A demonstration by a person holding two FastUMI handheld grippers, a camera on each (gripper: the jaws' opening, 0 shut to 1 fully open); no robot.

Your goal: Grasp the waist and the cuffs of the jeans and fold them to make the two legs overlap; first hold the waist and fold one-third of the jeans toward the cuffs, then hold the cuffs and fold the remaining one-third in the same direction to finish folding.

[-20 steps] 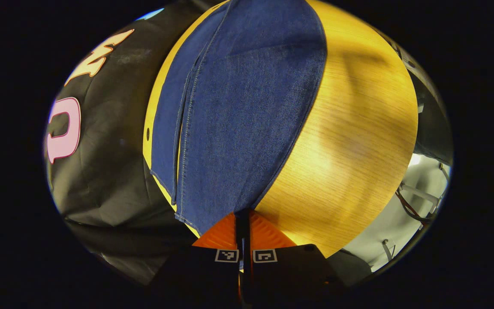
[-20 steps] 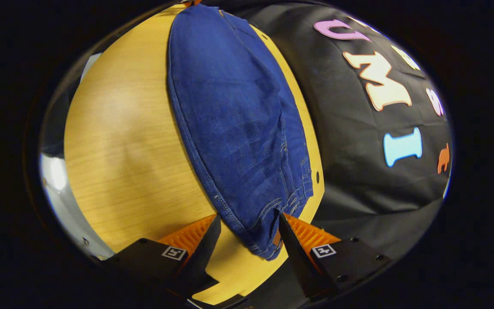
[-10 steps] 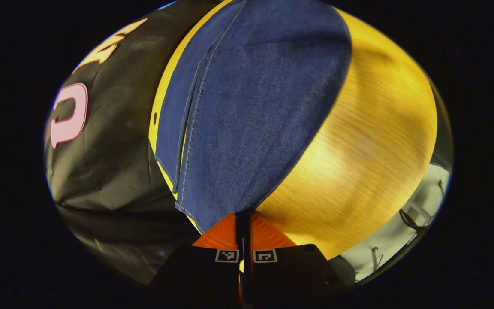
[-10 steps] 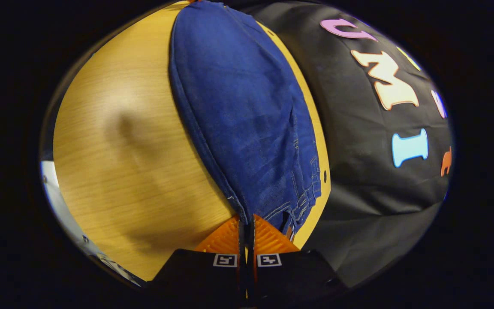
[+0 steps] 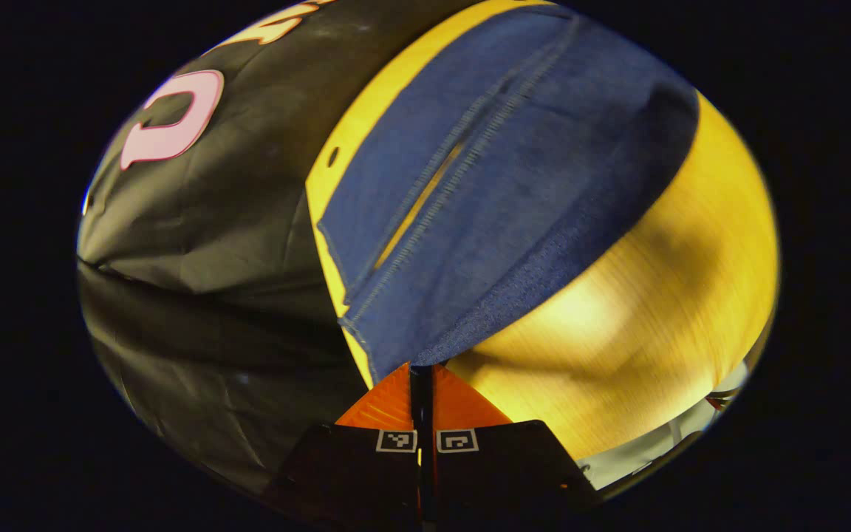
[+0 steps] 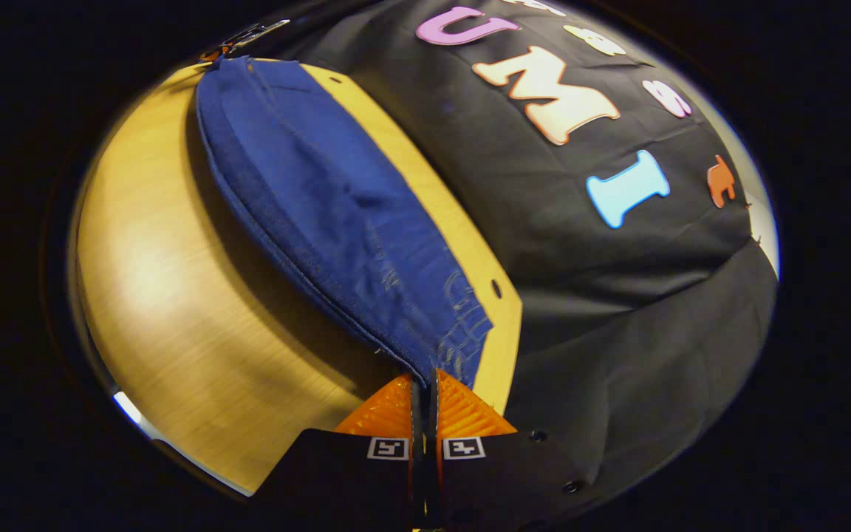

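Now both ends of the jeans (image 5: 499, 192) are pinched and coming up off the wooden table (image 5: 640, 325). In the left gripper view the left gripper (image 5: 421, 373) sits at the bottom centre with its orange fingers pressed together on the near corner of the cuff end; the denim rises from there toward the upper right of the frame. A second ago this cloth lay flat and tight; now a slit has opened between the two legs and table shows through it, and the near edge throws a dark shadow on the wood, so that edge looks lifted.

In the right gripper view the right gripper (image 6: 424, 378) is also at the bottom centre. A second ago its fingers stood wide apart on either side of the waist; now they are closed on the waist's near edge, and the jeans (image 6: 322, 207) run from there to the upper left of the frame, again with a broad shadow beneath the raised edge on the table (image 6: 174, 310).

So the grasping step looks done at both ends and the first fold, one leg over the other, seems under way. The gap between the legs suggests the layers could slide out of line if the two ends are not carried across together.
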